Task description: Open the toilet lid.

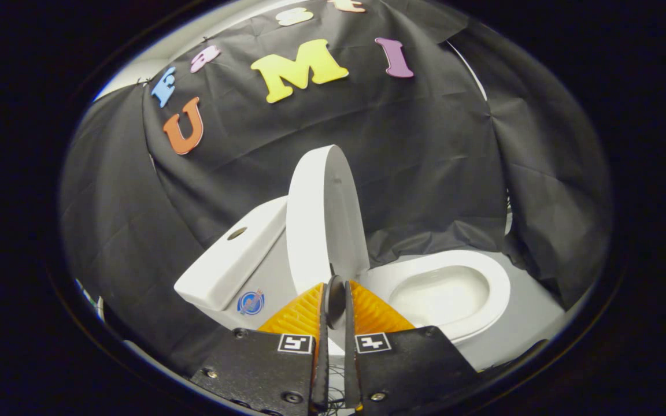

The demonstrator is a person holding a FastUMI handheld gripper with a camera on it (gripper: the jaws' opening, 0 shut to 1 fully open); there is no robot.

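Ahead of the nearly closed tool [336, 294], toilet lid [321, 219] upright; bowl [443, 292] empty

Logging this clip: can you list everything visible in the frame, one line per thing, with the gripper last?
Toilet lid: one, white, raised close to upright, seen nearly edge-on, just beyond the fingertips, between the tank and the bowl.
Toilet seat and bowl: one, white, uncovered, beside the lid on the side away from the tank.
Tank: one, white, with a round button recess on top, on the other side of the lid.
Round sticker: one, blue, on the toilet body below the tank.
Black cloth: booth wall, draped behind and around the toilet.
Gripper: one, black body with orange ribbed fingers, fingers nearly together with a small dark round piece between the tips; whether they press on it is unclear.
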